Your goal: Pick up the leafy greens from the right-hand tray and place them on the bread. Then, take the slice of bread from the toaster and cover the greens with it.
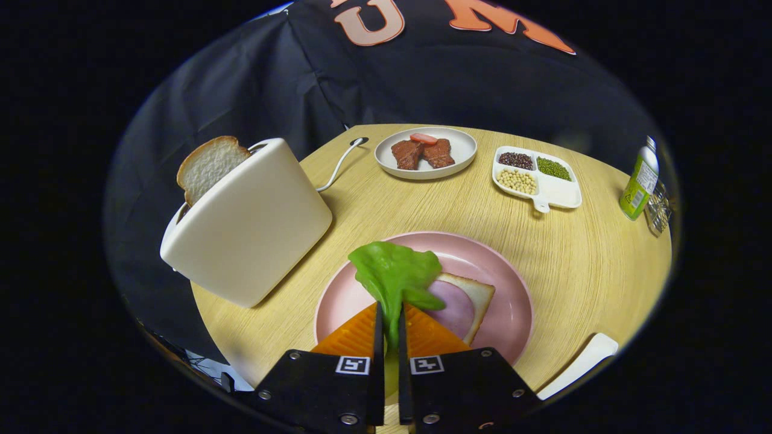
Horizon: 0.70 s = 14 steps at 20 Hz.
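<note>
Hand-held gripper (391, 337) pinching lettuce (395, 274) over bread (467, 301) just ahead; step one, next lower and release.

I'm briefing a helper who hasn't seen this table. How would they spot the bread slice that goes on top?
Find the cream toaster left of the pink plate. The bread slice stands upright in its slot, unlike the ham-topped slice lying flat on the plate, just beyond the gripper clamping the leafy greens.

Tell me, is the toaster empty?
No, a slice of bread sticks up out of the toaster while the gripper is shut on the leafy greens.
</note>
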{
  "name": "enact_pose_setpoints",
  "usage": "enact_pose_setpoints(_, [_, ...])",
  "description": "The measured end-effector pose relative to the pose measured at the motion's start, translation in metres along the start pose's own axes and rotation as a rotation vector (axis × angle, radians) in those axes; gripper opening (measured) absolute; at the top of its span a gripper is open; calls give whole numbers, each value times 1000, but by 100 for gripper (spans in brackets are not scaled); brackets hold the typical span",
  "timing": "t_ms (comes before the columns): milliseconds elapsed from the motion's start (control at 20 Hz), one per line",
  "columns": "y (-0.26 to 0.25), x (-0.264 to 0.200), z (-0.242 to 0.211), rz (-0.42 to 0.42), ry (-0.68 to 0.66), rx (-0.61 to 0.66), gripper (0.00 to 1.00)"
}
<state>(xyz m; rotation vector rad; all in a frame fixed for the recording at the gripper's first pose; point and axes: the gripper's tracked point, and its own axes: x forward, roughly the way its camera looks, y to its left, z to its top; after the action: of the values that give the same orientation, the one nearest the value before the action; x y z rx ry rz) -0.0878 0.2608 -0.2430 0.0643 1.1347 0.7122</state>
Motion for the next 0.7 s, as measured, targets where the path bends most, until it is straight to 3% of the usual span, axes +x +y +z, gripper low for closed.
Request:
enact_pose_setpoints(100, [2,0,1,1,1,-6,12])
enact_pose_setpoints(300, [9,-6,8,28,12,48,26])
enact_pose_setpoints(550, [15,-19,30,1,-40,13,65])
enact_pose_setpoints(700, [29,-29,50,7,-75,-5,78])
